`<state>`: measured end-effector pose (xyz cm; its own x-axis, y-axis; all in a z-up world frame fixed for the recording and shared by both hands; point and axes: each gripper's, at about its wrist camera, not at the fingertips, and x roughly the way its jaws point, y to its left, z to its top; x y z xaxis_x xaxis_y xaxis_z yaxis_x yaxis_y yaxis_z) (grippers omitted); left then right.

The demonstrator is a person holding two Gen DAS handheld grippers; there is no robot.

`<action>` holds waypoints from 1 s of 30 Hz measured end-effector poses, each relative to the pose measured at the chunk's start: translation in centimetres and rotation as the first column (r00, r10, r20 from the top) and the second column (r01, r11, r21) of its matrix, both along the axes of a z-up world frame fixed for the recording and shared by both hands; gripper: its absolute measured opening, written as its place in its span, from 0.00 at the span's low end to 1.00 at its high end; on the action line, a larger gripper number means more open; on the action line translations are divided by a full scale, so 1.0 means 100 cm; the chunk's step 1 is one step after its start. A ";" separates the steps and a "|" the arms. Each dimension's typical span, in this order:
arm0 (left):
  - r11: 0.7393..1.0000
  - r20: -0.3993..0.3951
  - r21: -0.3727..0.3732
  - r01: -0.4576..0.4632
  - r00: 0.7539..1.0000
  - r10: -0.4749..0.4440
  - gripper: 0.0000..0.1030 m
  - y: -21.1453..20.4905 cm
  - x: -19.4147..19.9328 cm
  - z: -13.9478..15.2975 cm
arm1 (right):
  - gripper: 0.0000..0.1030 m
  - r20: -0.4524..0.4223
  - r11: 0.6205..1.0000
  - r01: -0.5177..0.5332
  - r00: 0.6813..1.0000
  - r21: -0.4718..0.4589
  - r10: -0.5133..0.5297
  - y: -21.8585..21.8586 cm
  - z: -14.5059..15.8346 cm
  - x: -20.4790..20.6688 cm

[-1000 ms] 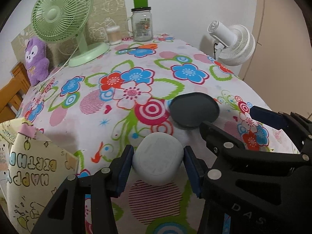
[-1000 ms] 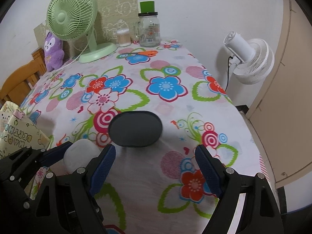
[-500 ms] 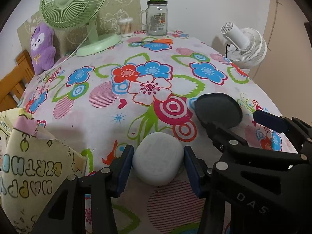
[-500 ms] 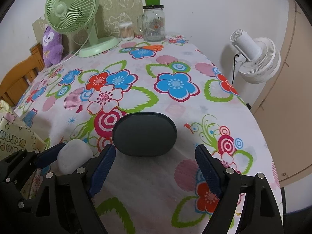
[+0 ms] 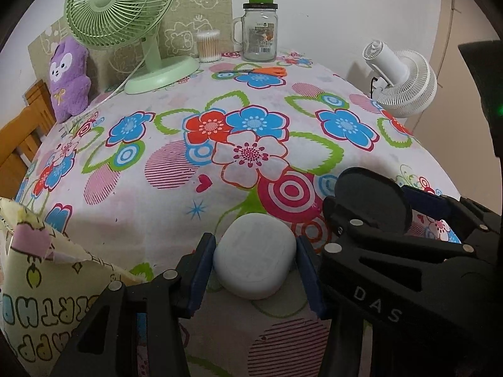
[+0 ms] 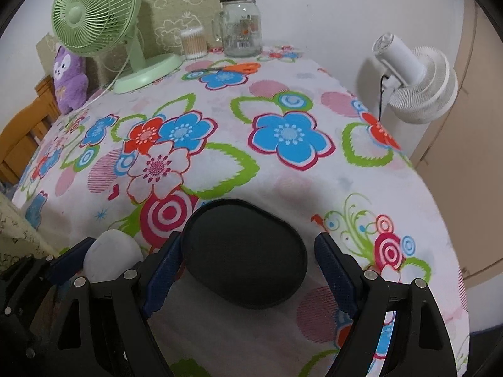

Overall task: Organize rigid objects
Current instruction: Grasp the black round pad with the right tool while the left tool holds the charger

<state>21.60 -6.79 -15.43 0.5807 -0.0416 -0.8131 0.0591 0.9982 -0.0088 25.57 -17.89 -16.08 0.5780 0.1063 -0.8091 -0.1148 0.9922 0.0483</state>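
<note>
Left wrist view, closest to lens: left gripper (image 5: pixel 255 262) w/ black arms & blue pads clamped on a white rounded case (image 5: pixel 255 256), one pad against each side. Case sits low over the floral tablecloth (image 5: pixel 176 169); can't tell if it rests on the cloth or is lifted just off it. At lower left, a cream "happy birthday" gift bag (image 5: pixel 34 286), its torn rim near the left finger.

Just right of the white case, the right gripper (image 5: pixel 405 210) reaches in, straddling a dark oval case (image 5: pixel 371 201).

Right wrist view: right gripper (image 6: pixel 248 264) is closing; the dark oval case (image 6: pixel 245 253) lies flat on the cloth between its blue pads. Left pad looks to touch the case edge, right pad stands apart w/ a gap, so not gripped. At far left the white case (image 6: pixel 113 254) shows betw. the left gripper's fingers (image 6: pixel 67 259).

Mid table: bare cloth w/ big blue, red & white flowers.

Far edge, by the wall: green desk fan (image 5: pixel 121 9) at left w/ a purple plush toy (image 5: pixel 69 78) beside it, a clear tub of cotton swabs (image 5: pixel 208 46), a glass mason jar (image 5: pixel 260 33) w/ a green cup on its lid, & orange-handled scissors (image 5: pixel 261 70) lying in front of the jar. A white fan (image 5: pixel 402 81) stands off the table's right side. Wooden chair back (image 5: pixel 22 138) at far left
</note>
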 end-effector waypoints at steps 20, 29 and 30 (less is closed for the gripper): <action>0.999 0.042 0.001 0.052 0.998 -0.052 0.52 -0.011 -0.032 0.020 | 0.71 0.045 1.000 -0.004 0.999 -0.025 0.005 0.002 0.027 -0.039; 0.997 0.075 0.003 0.072 0.995 -0.072 0.52 -0.014 -0.057 0.036 | 0.71 0.087 0.999 -0.002 0.996 -0.037 0.005 0.002 0.046 -0.070; 0.997 0.078 0.005 0.074 0.994 -0.074 0.52 -0.014 -0.060 0.037 | 0.71 0.090 0.999 -0.002 0.996 -0.037 0.005 0.002 0.048 -0.072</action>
